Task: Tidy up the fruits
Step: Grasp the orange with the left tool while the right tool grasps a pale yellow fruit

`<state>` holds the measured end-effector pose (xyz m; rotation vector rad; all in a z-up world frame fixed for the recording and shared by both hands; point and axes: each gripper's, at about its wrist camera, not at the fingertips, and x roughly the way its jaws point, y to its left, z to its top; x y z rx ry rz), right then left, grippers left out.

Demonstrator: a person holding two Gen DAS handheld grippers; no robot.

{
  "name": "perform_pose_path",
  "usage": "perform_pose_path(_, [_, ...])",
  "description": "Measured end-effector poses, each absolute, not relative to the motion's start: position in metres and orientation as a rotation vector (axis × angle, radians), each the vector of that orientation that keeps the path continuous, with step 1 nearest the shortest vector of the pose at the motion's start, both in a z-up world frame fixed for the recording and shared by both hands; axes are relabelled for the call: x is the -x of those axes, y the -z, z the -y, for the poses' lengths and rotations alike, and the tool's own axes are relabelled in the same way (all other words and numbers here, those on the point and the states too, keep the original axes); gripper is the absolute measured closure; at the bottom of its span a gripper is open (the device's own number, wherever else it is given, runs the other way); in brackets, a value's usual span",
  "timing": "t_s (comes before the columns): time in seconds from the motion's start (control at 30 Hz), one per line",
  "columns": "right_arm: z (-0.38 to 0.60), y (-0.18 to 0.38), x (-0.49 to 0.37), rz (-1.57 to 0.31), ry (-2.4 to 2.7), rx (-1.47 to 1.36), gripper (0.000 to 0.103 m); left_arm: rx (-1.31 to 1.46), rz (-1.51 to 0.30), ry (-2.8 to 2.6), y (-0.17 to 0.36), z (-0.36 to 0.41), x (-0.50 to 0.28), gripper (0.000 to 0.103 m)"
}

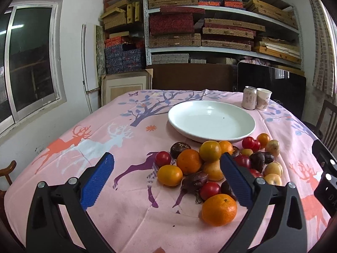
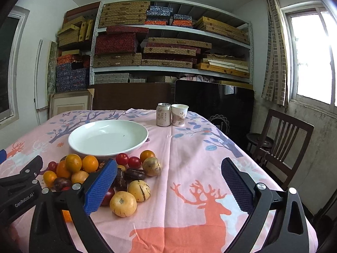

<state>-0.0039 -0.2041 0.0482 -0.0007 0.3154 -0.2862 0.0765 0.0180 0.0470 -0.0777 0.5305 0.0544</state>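
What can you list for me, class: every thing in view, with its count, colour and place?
Plate: one, white, empty, mid-table behind the fruit.
Oranges: several, orange, in the pile in front of the plate.
Cherry tomatoes: several, red, scattered through the pile.
Pale melons: a few, yellow, on the pile's right side.
Dark fruits: several, purple-brown, within the pile.
Can: one, pale, at the far table edge.
Paper cup: one, white, right beside the can.
Tablecloth: one, pink with deer print.
Chair: one, dark wood, right of the table.
Shelves: stacked boxes, back wall.
Left gripper: open, over the pile.
Right gripper: open, beside the pile.
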Motion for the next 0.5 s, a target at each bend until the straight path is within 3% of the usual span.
perform_pose_path(0.33, [0.193,-0.044,0.005,-0.373,0.181,0.008,0.003,-0.073,-0.512,-0.083,-0.04,-0.004,-0.073,0.004])
perform_pose_path(0.5, [0.187,-0.028,-0.034,-0.663,-0.133,0.169,0.003,-0.008,-0.586,0.185,-0.038,-0.017,-0.072,0.004])
